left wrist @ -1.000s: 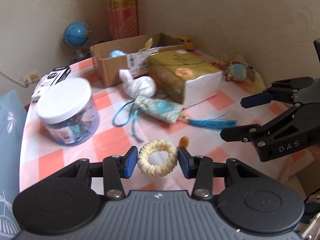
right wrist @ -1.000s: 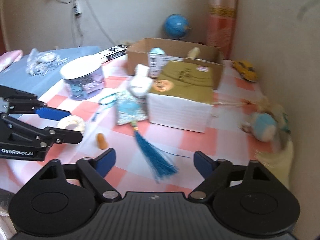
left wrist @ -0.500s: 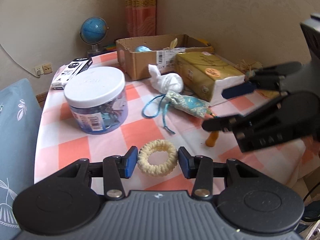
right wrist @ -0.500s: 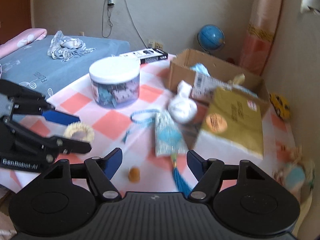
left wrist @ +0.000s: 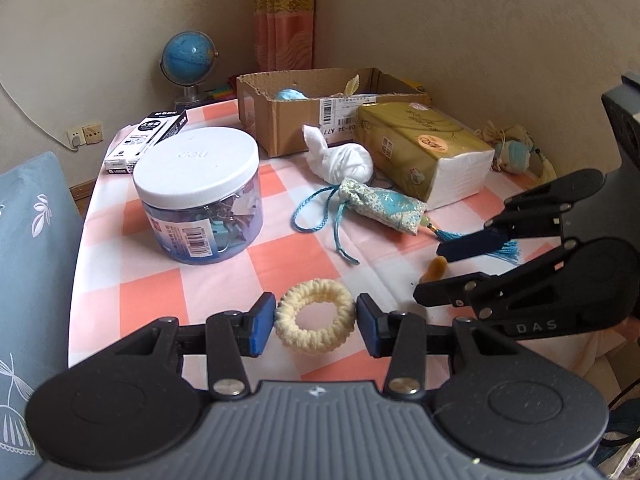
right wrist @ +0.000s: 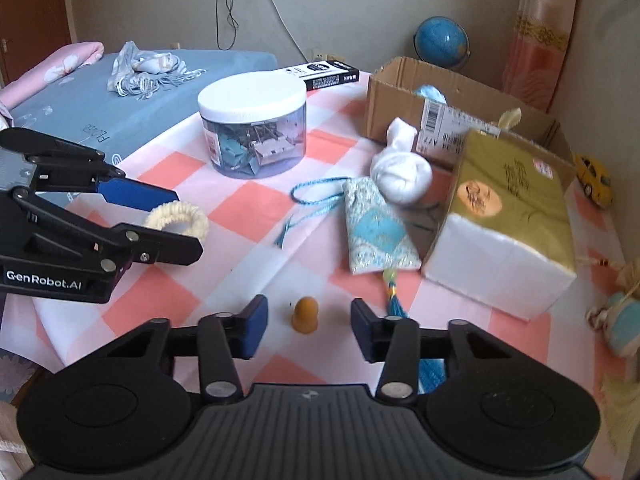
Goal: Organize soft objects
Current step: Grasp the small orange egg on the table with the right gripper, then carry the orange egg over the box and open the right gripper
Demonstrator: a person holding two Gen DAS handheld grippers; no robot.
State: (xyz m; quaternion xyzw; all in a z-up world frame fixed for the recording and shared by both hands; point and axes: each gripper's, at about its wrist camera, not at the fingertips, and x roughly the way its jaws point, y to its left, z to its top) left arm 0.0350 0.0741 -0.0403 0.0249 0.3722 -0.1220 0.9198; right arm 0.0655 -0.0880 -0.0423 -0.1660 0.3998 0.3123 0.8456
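Note:
My left gripper (left wrist: pixel 316 322) is shut on a cream knitted ring (left wrist: pixel 316 316), held just above the checked tablecloth; the same ring (right wrist: pixel 178 220) shows between its fingers in the right wrist view. My right gripper (right wrist: pixel 306 326) hangs over a small orange soft piece (right wrist: pixel 305 314) that sits between its jaws; the jaws are closing and the pads stand apart from it. That orange piece (left wrist: pixel 436 268) also appears under the right gripper (left wrist: pixel 436 272) in the left wrist view. A blue patterned pouch (right wrist: pixel 376 228) with a tassel and a white cloth bundle (right wrist: pixel 402 172) lie beyond.
A cardboard box (left wrist: pixel 280 120) with soft items stands at the back. A tissue pack (right wrist: pixel 508 220) lies on the right, a clear jar (left wrist: pixel 200 196) with a white lid on the left. A black box (left wrist: pixel 146 142), a globe (left wrist: pixel 188 60), a plush toy (left wrist: pixel 512 152) and a bed (right wrist: pixel 100 100) surround the table.
The right gripper swung left from over the tassel to above the orange piece and narrowed its jaws. The left gripper kept its hold on the ring and shifted a little.

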